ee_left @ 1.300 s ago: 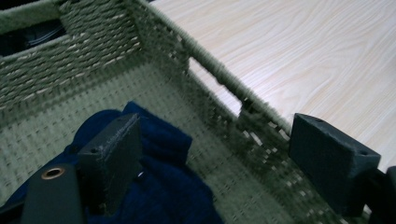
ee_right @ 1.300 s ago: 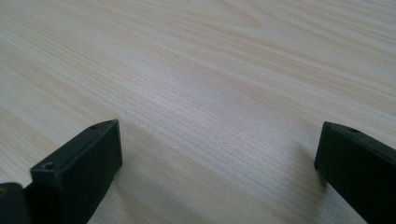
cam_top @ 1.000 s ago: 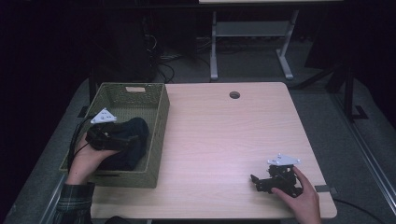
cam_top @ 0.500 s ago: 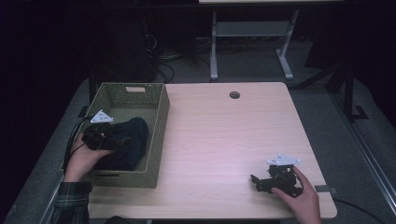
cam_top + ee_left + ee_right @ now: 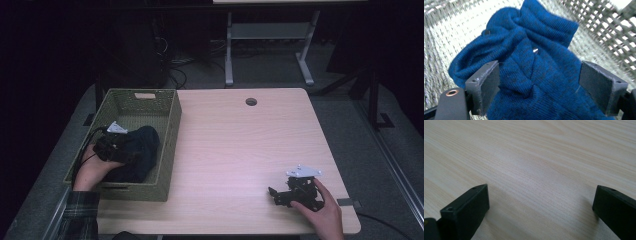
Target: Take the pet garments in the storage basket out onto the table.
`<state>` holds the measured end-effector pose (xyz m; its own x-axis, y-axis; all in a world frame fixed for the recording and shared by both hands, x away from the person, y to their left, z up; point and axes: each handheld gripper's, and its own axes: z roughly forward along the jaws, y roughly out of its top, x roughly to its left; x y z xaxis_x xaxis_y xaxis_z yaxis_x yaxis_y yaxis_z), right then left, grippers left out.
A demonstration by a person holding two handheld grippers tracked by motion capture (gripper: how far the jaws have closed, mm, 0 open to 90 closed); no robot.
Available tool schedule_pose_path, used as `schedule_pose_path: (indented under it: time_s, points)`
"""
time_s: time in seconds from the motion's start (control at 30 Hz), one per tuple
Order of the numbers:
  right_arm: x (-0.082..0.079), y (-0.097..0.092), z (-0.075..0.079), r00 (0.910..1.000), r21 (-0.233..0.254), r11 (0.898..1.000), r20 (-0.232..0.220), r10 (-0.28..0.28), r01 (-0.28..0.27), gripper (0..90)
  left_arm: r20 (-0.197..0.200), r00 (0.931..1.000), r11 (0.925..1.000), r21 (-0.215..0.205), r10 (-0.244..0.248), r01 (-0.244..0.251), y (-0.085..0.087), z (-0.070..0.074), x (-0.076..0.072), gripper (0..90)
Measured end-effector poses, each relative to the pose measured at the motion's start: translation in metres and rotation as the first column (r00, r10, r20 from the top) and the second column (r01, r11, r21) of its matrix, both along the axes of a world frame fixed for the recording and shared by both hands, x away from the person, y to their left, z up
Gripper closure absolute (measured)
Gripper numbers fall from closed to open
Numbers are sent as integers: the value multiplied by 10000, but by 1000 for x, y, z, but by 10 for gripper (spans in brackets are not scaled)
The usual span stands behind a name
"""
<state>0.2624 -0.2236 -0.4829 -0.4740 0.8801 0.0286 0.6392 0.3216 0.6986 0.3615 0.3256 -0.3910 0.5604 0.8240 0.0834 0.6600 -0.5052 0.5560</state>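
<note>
1. One blue knitted garment (image 5: 534, 75) is seen bunched into soft folds, its ribbed, woolly surface showing clearly in the left gripper view; in the high view it appears as a dark heap (image 5: 137, 152) lying inside the basket, toward the near end.
2. The garment is flanked by the two black, flat-faced jaws of the left hand-held gripper (image 5: 537, 87). The jaws are spread wide, with cloth bulging between them. The left jaw is seen pressed against the knit, while it cannot be told whether the right jaw touches it, so nothing is clamped.
3. In the high view this left hand-held gripper (image 5: 116, 146) is seen over the near left part of the basket, held by a hand from which a plaid sleeve (image 5: 80, 215) extends.
4. One rectangular woven basket (image 5: 170, 135) in olive green is seen, with open lattice walls and a handle slot in the far wall. It stands on the left part of the desk.
5. One desk (image 5: 240, 145) of pale wood grain is seen, with a smooth top and a single round hole (image 5: 251, 102) near its far edge.
6. The right hand-held gripper (image 5: 282, 195) is rested on the near right corner of the desk, well apart from the basket. Its jaws are spread wide in the right gripper view, with bare wood (image 5: 536, 177) between them.
</note>
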Motion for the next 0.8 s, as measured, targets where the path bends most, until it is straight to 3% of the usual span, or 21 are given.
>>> schedule_pose_path:
  time_s: [0.4, 0.6, 0.8]
  points:
    - [0, 0, 0, 10000, 0, 10000, 0, -1, 1, 4, -874, 9960, 9995, 253, 195, -174, -2, -17, 9, 184]
    - [0, 0, 0, 10000, -2, 10000, 1, 0, 0, 4, -1429, 9895, 9991, 402, 208, -152, -4, -22, 12, 352]
    - [0, 0, 0, 10000, -2, 10000, 4, 2, -2, 4, -1811, 9830, 9983, 533, 310, -216, -7, -22, 13, 700]
